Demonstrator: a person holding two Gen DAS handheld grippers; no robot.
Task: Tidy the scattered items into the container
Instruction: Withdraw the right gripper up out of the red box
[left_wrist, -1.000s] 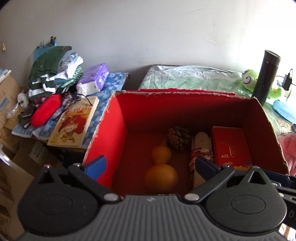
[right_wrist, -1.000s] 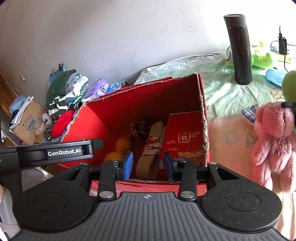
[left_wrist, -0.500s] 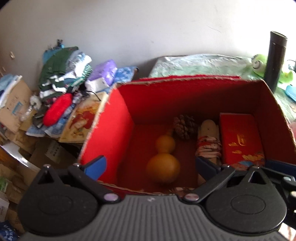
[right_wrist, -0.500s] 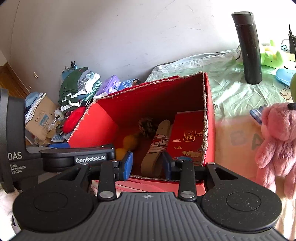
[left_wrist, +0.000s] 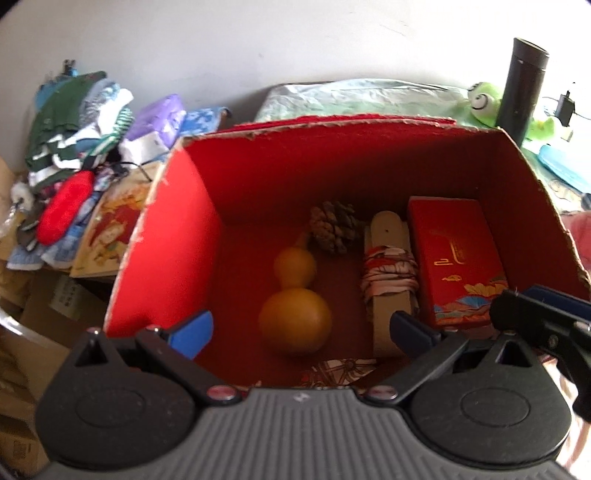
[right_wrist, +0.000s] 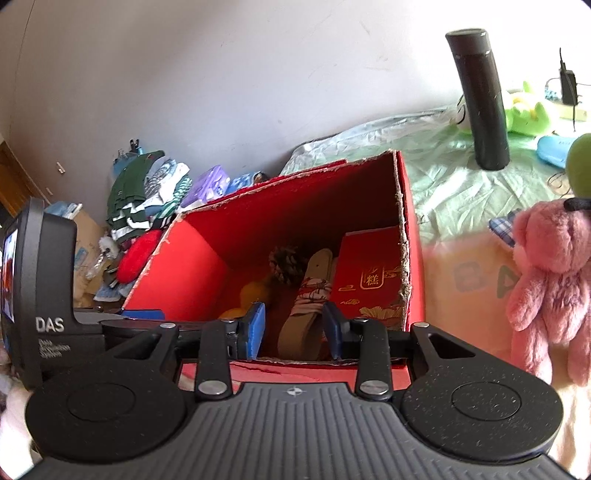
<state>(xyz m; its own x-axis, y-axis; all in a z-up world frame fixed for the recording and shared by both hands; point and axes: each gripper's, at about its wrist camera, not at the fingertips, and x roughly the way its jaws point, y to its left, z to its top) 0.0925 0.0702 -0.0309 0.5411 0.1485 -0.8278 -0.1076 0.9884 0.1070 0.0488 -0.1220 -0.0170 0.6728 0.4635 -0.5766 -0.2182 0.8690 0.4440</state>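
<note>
Red cardboard box (left_wrist: 166, 236) sits open-topped on the bed, and four things already lie on its floor: an orange gourd (left_wrist: 295, 317) at the left, a pine cone (left_wrist: 332, 230) behind it, a cloth-wrapped wooden sandal (left_wrist: 389, 273) in the middle, and a red gift box (left_wrist: 456, 262) flat against the right wall. Over the last second the left gripper (left_wrist: 301, 332) has sunk and tipped toward the box mouth, so the interior now fills more of its view; its jaws stand wide apart with nothing between them. The right gripper (right_wrist: 293, 328) has kept its place at the near rim, jaws partly open and empty after narrowing slightly. With both claws empty, a fresh pickup looks next; a pink plush bear (right_wrist: 550, 273) and dark flask (right_wrist: 478, 99) remain outside on the bedsheet (right_wrist: 461, 177).
</note>
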